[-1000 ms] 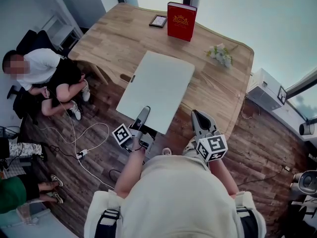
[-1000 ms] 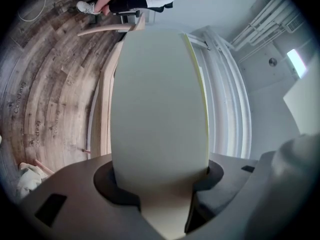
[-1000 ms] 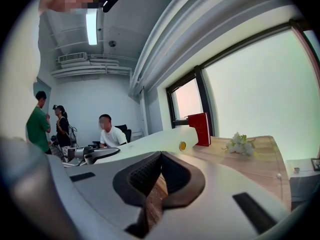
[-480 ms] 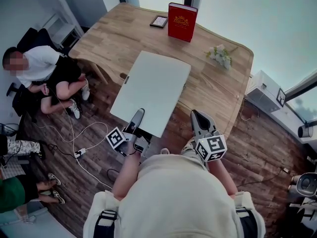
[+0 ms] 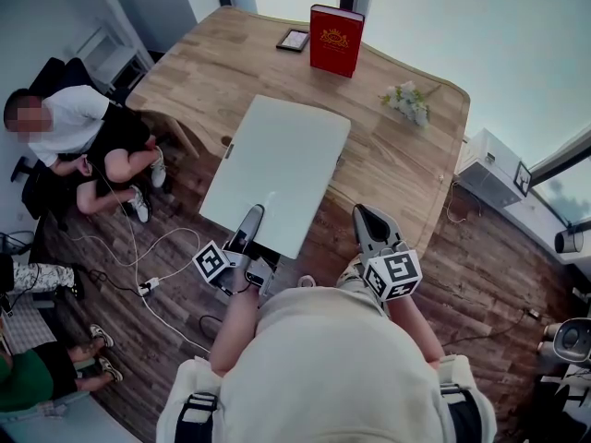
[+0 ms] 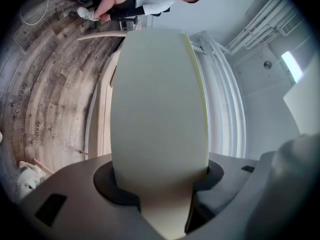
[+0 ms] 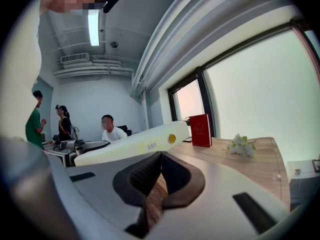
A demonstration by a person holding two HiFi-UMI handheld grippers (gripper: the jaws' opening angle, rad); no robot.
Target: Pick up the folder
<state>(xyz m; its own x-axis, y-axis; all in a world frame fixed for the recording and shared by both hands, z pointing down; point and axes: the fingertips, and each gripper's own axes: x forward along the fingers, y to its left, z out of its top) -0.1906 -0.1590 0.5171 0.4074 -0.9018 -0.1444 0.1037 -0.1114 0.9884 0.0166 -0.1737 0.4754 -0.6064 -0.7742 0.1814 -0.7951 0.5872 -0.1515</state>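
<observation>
Left gripper [image 5: 252, 221]: jaws clamped on the near edge of the pale grey, flat rectangular folder [image 5: 277, 164], whose sheet fills the gap between them in the left gripper view. Right gripper [image 5: 367, 221]: jaws drawn together with nothing between them, held level just beside the folder's near right corner and apart from it.

The folder is held tilted over the light wooden worktop [image 5: 397, 169]. Its far part lies above the boards and its near part juts past the worktop's edge over the dark plank floor [image 5: 185, 284]. Whether its far edge touches the wood cannot be told. Seen edge-on in the right gripper view, its side carries a small round yellow stud [image 7: 171, 138].

At the worktop's far end stands an upright red hardback book [image 5: 336, 40]. Just left of it lies a small dark-framed picture [image 5: 295, 40], and a bunch of white flowers [image 5: 408, 102] lies near the right edge.

On the floor to the left sits a person in a white shirt [image 5: 74, 123], with a white cable [image 5: 152, 257] trailing nearby.
</observation>
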